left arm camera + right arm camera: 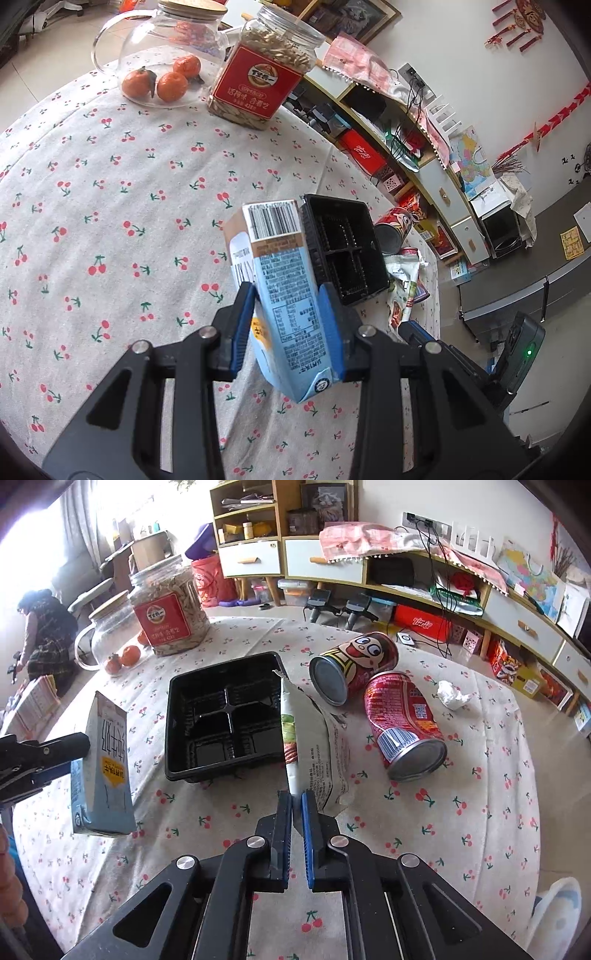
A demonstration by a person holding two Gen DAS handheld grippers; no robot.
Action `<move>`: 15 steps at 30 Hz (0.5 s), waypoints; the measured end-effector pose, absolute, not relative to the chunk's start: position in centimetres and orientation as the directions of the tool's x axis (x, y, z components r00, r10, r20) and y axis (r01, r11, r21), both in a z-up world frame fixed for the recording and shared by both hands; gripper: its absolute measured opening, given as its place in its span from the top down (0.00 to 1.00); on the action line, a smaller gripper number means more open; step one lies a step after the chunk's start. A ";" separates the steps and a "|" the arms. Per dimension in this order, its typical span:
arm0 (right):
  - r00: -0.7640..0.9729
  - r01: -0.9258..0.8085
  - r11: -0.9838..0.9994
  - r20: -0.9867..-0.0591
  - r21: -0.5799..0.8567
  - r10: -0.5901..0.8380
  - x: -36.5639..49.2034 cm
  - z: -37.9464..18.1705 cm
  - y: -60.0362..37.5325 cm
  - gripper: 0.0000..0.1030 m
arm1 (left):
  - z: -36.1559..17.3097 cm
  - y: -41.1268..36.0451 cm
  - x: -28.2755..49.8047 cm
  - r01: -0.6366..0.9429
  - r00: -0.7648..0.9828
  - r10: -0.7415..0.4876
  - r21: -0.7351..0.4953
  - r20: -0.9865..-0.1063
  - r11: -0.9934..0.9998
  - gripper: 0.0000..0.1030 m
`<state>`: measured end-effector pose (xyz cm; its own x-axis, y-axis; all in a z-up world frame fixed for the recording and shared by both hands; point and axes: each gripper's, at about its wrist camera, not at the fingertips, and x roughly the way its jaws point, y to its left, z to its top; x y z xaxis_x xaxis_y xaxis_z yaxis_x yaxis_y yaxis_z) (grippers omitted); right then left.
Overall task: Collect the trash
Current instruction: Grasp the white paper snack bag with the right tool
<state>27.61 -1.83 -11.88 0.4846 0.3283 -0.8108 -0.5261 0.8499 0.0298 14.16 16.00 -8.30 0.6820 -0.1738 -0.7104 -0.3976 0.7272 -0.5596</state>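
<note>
Both grippers are loaded; nothing has yet been deposited. The left gripper (pixel 291 328) is clamped on a blue milk carton (pixel 275 280), held clear of the table just left of the black tray (pixel 225 716). The right gripper (pixel 297 808) is closed tight on the near edge of a torn snack bag (pixel 314 746), which lies against the tray's right side, its far end over the rim.

The tray, apparently the collecting point, is empty in all four compartments. By my judgement the task is at an early stage: two items gripped, none binned.

Outstanding on the cherry-print tablecloth (pixel 461 812): two red cans on their sides, one with a cartoon face (pixel 354 666) further off and a dented one (pixel 406 727) nearer, touching each other right of the bag; a crumpled white tissue (pixel 452 694) beyond them.

Not trash, far left: a seed jar (pixel 168 616) and a glass teapot (pixel 107 635) beside small oranges (pixel 162 83). The path to the tray is unobstructed; the bag's lean on the rim may nudge it.
</note>
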 end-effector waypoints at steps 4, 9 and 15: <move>0.464 -0.498 0.860 -0.804 0.112 0.373 27.4 -10.7 -3.9 0.94 | -7.6 15.3 14.1 -0.374 0.694 -0.176 -0.559 -0.698 0.740 0.63; 0.474 -0.471 0.868 -0.785 0.157 0.399 26.4 -8.9 -6.1 0.94 | -6.6 14.0 14.3 -0.337 0.706 -0.192 -0.562 -0.682 0.755 0.63; 0.498 -0.433 0.881 -0.763 0.192 0.411 25.2 -7.0 -9.6 0.94 | -5.5 11.4 14.6 -0.272 0.718 -0.240 -0.581 -0.653 0.767 0.63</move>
